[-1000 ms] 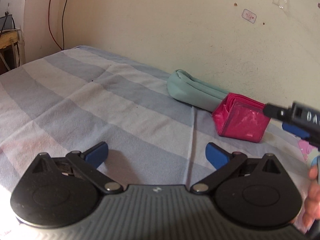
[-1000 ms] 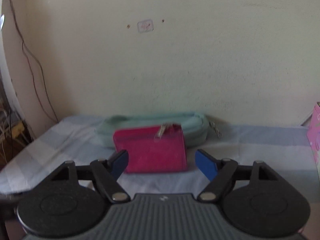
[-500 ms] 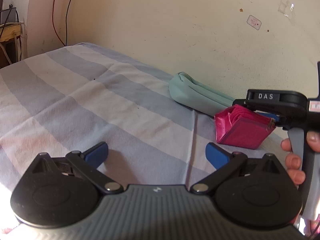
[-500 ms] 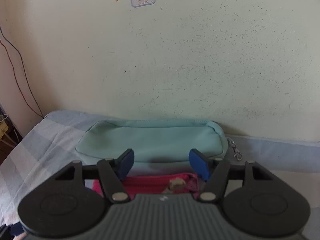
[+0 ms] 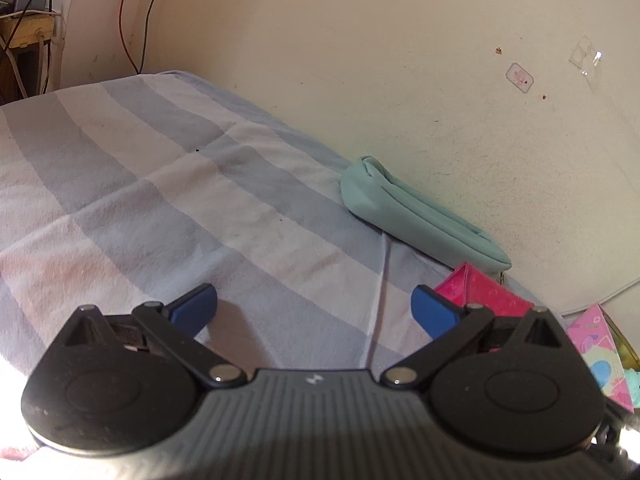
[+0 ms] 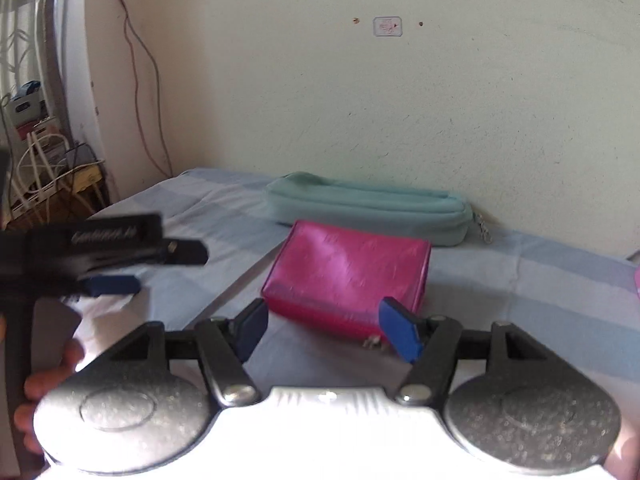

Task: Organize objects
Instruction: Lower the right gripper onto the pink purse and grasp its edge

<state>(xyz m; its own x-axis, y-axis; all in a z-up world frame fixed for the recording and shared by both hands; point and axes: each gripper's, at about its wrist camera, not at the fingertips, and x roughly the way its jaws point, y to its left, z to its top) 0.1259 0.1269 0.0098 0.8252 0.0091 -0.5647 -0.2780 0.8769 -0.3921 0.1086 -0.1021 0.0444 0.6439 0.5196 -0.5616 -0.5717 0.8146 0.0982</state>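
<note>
Striped bed [image 5: 168,200]: broad bare cloth ahead-left of the left gripper [image 5: 314,308], wall bounding its far edge. Mint pouch [image 6: 368,208], long, against the wall. Glossy pink wallet [image 6: 348,276] flat just ahead of the right gripper [image 6: 324,328]. Both grippers spread, holding nothing.

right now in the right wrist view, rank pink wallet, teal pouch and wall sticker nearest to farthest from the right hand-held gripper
1. pink wallet, lying just ahead of the right hand-held gripper
2. teal pouch, behind the wallet, along the wall
3. wall sticker, high on the wall
</note>
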